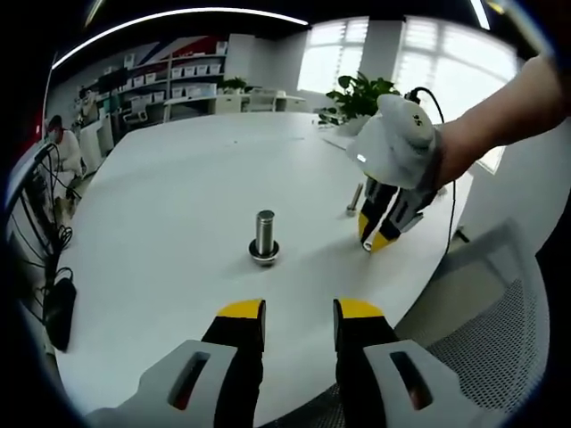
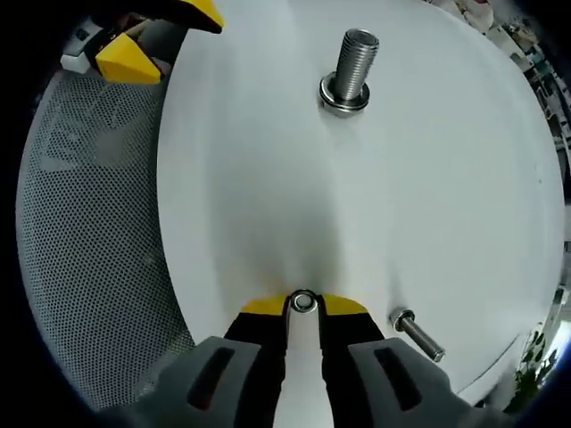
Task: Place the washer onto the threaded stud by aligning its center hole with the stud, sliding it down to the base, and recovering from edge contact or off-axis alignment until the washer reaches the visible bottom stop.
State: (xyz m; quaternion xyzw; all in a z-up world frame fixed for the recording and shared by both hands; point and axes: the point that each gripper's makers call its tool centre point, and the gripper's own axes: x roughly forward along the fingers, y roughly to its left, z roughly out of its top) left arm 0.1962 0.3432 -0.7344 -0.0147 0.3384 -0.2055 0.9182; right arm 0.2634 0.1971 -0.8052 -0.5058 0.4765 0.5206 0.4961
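A threaded steel stud (image 1: 265, 230) stands upright on the white table (image 1: 178, 178), with a metal ring around its foot (image 1: 264, 257). My left gripper (image 1: 299, 312) is open and holds nothing, a short way in front of the stud. My right gripper (image 1: 375, 234) hangs over the table to the right of the stud, tips pointing down. In the right gripper view, the right gripper (image 2: 303, 308) is shut on a small washer (image 2: 303, 301) held at the fingertips, just above the table (image 2: 268, 178). The stud (image 2: 354, 53) is well ahead of it.
A loose bolt (image 2: 416, 334) lies on the table beside my right gripper, and shows as a bolt (image 1: 355, 198) behind it. A grey mesh chair (image 2: 80, 223) sits at the table edge. The left gripper's yellow tips (image 2: 129, 62) sit above it. Potted plant (image 1: 361, 94) at the back.
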